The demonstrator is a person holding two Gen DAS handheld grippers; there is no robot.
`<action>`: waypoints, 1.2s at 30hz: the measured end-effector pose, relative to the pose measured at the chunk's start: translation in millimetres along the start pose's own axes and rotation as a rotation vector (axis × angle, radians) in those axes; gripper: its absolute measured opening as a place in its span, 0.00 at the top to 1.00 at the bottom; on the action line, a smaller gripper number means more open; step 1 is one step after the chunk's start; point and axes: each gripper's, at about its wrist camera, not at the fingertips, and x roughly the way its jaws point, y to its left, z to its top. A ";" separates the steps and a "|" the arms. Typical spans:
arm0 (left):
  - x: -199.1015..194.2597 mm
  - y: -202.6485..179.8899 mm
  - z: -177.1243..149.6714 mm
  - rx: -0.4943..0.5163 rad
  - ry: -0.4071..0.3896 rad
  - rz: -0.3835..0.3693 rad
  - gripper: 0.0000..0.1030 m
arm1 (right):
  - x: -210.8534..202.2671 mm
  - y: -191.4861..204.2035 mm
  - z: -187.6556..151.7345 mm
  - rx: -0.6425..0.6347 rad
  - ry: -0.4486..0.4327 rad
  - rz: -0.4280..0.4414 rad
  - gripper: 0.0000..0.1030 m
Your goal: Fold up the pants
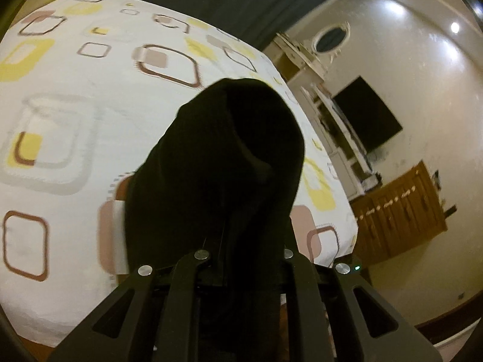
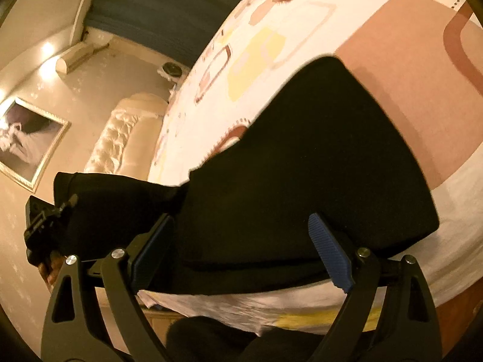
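Black cloth fills the centre of the left wrist view, where my left gripper (image 1: 241, 250) seems pinched on a bunched end of the pants (image 1: 217, 163), its fingertips buried in the fabric and the bundle lifted above the patterned bedsheet (image 1: 75, 120). Lower centre in the right wrist view, my right gripper (image 2: 241, 250) stands spread around the flat part of the pants (image 2: 302, 166) on the sheet near the bed's edge, gripping nothing. To fold well, I judge I should close the right on that near edge, level both ends, then carry them across together.

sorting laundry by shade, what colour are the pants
Black; the pants show best in the right wrist view.
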 end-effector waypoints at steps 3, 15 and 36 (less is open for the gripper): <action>31.7 -22.6 -6.3 0.048 0.027 0.038 0.88 | -7.8 1.3 4.5 0.007 -0.030 -0.009 0.12; 140.4 -71.0 -50.7 0.152 0.146 0.200 0.88 | -37.0 -17.9 20.0 0.069 -0.140 -0.046 0.12; 212.5 -95.4 -107.8 0.339 0.113 0.518 0.87 | -48.4 -52.3 25.7 0.181 -0.209 -0.066 0.12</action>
